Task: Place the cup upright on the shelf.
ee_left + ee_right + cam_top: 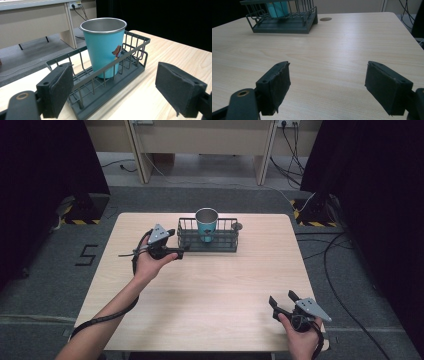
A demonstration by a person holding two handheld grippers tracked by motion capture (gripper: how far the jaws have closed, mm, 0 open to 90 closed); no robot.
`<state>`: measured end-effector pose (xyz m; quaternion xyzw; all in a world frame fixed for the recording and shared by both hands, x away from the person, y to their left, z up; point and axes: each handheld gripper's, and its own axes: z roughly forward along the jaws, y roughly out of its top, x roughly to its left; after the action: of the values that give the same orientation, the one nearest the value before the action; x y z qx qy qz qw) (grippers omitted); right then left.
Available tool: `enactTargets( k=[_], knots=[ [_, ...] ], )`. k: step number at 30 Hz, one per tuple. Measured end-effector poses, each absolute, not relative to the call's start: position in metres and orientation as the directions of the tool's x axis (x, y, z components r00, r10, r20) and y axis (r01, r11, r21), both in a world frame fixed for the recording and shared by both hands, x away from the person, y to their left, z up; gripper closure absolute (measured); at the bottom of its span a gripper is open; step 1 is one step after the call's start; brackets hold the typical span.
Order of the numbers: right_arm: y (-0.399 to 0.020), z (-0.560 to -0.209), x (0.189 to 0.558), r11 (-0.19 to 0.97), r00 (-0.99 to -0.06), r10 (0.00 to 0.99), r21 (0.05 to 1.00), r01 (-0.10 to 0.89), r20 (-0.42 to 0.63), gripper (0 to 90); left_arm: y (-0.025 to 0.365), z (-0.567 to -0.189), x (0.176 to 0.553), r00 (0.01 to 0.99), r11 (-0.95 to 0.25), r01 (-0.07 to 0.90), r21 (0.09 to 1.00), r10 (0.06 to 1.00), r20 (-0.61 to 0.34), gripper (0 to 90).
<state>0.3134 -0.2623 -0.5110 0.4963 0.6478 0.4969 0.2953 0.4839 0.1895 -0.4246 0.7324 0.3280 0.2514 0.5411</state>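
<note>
The teal cup stands upright in the wire basket at the table's far side. The left gripper sits just beside the basket, jaws apart. The right gripper waits near the front edge, also spread, holding nothing.

A teal cup stands upright in a wire basket at the worktop's twelve o'clock edge, the left gripper just beside it.

A pale wooden table stands on grey carpet, with black curtains either side.
</note>
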Motion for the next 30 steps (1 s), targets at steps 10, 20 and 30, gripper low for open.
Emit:
enactTargets(
  k=[10, 20, 30],
  knots=[
    [-0.263, -0.511, 0.313, 0.017, -0.333, 0.937, 0.937, 0.349, 0.107, 20.9, 0.204, -0.433, 0.467, 0.654, -0.19, 0.215, 0.958, 0.757, 0.003, 14.4],
    [-0.264, -0.511, 0.313, 0.02, -0.331, 0.938, 0.939, 0.344, 0.101, 20.9, 0.214, -0.433, 0.453, 0.653, -0.178, 0.21, 0.961, 0.757, -0.002, 14.4],
    [-0.264, -0.511, 0.313, 0.012, -0.324, 0.94, 0.938, 0.347, 0.108, 21.0, 0.225, -0.435, 0.438, 0.645, -0.172, 0.21, 0.962, 0.764, -0.004, 14.5]
  ],
)
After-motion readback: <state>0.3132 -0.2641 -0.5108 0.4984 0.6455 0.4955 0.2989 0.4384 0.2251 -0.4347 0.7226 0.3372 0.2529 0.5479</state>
